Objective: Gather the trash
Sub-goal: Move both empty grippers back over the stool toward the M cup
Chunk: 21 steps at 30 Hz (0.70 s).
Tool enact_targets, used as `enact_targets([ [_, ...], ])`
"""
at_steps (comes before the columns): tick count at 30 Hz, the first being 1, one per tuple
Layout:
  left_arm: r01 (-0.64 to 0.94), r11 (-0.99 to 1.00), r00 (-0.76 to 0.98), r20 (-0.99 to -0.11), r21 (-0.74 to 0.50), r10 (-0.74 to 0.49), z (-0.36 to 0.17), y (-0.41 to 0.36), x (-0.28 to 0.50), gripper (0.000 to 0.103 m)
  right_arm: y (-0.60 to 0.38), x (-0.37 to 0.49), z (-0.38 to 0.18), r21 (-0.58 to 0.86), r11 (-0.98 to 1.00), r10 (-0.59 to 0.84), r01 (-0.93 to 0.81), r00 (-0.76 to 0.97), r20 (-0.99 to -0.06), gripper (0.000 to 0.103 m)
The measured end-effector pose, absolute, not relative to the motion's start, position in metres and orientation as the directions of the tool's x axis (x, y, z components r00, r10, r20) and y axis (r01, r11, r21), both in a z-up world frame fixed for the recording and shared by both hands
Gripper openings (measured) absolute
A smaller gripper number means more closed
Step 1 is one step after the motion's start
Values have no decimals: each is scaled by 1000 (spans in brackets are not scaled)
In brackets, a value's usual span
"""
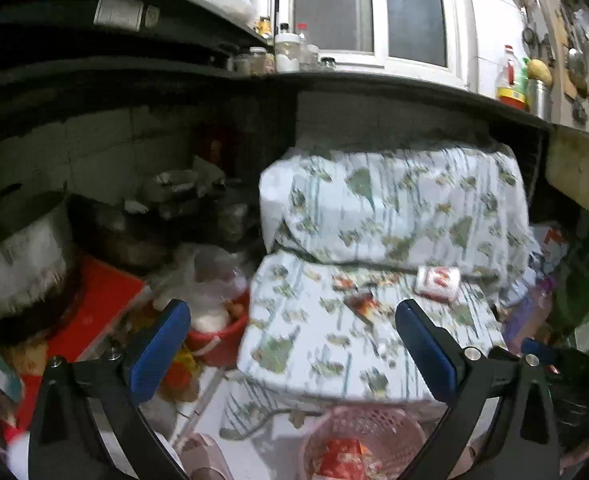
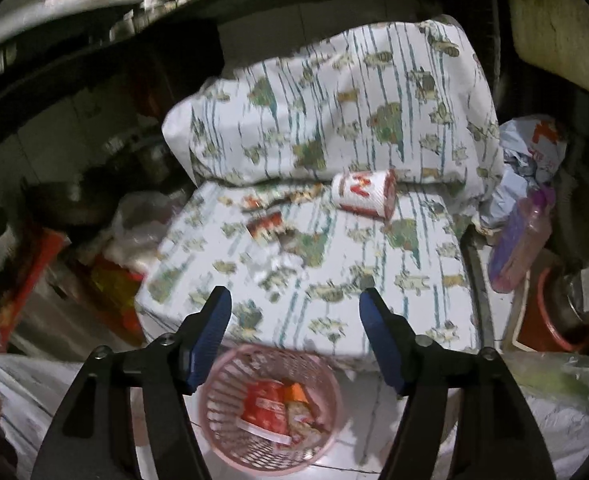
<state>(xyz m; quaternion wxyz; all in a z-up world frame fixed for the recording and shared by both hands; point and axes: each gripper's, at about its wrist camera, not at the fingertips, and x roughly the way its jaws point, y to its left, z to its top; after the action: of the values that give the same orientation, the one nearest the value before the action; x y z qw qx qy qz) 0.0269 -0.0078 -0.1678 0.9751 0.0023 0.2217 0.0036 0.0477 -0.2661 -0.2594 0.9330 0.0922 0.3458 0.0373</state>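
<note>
1. Nearest the cam, R wrist view: right gripper (image 2: 294, 316), blue pads apart w/ nothing between them, i.e. open and empty. It hangs above the pink basket (image 2: 214, 432) at bottom centre.
2. Basket sits on the pale floor just in front of the covered surface, prob. so trash drops straight off the edge into it. Inside: a red wrapper (image 2: 264, 404) plus an orange-ish scrap beside it.
3. L wrist view: left gripper (image 1: 292, 320), jaws spread wide, nothing held. Same basket shows at the bottom edge of that frame, between the fingers.
4. Trash still to collect lies on the patterned cloth (image 2: 374, 280), mid frame: a white paper cup (image 2: 364, 194) on its side, upper centre-right, up against the cloth-covered bundle behind it; small red/brown wrapper scraps (image 2: 264, 226) left of the cup, well apart from both grippers.
5. Judgement: both claws empty over the basket w/ litter inside looks like a drop just done; cup or scraps are likely next.
6. Writing: cup has a red mark, maybe an "M", too blurred to be sure. A crumpled bag (image 2: 534, 148) at right edge shows red print, unreadable. Purple bottle (image 2: 518, 240) below it, no legible label.
</note>
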Motion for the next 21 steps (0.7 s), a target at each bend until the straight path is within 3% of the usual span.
enact_targets([
  [3, -13, 999, 936, -351, 43, 27, -142, -11, 32, 103, -278, 57, -234, 200, 980, 120, 4, 788, -604, 79],
  [5, 5, 996, 945, -327, 85, 23, -129, -14, 40, 103, -283, 69, -218, 126, 991, 37, 48, 799, -601, 93],
  [8, 54, 989, 956, -292, 139, -12, -108, -19, 58, 103, -289, 86, -198, 64, 997, 9, 31, 830, -557, 100],
  [14, 68, 989, 972, -233, 129, -36, -74, -26, 99, 103, -295, 124, -163, -17, 1000, -25, 19, 871, -490, 101],
  [21, 87, 994, 956, -287, 62, -65, -99, -30, 159, 103, -298, 166, -148, -42, 998, -61, 47, 893, -447, 102],
])
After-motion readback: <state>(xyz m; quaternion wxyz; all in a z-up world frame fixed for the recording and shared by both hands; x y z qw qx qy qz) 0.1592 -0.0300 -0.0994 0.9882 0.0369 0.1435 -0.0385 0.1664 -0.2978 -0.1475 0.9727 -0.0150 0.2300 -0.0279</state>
